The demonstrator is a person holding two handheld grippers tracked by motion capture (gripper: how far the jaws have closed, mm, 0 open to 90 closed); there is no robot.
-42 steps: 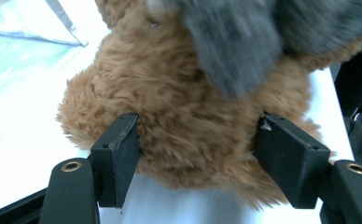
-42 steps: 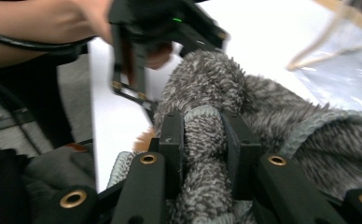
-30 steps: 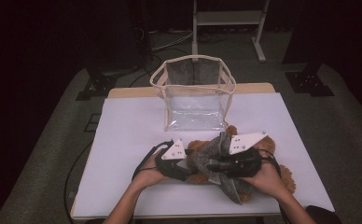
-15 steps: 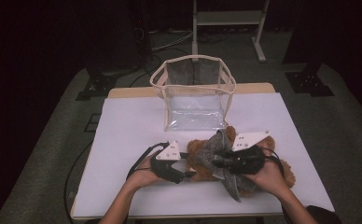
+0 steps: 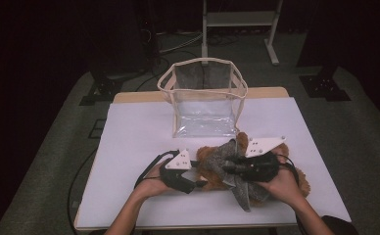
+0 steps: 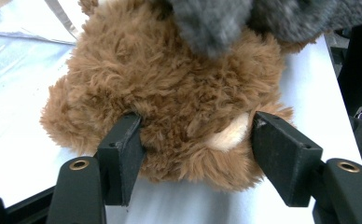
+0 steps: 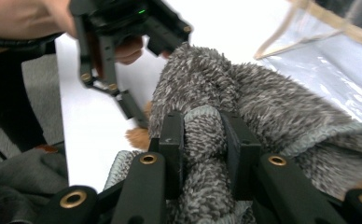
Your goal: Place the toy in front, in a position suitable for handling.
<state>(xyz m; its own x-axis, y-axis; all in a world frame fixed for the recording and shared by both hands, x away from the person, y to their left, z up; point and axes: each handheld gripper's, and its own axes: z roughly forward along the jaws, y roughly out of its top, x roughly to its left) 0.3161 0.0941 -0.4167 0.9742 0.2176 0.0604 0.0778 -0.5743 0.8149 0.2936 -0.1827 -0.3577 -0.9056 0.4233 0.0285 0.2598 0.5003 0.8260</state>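
A brown plush bear lies on the white table, near the front edge. A grey fuzzy cloth is draped over it. In the left gripper view my left gripper has its pads pressed into the bear's brown fur from both sides. The grey cloth hangs above that spot. In the high view the left gripper comes in from the bear's left. My right gripper is shut on a bunched fold of the grey cloth, and sits over the bear's middle.
A clear plastic bag with beige trim stands open just behind the bear, at the table's middle back. A cable loops on the table left of my left hand. Dark floor and a white stand lie beyond the table.
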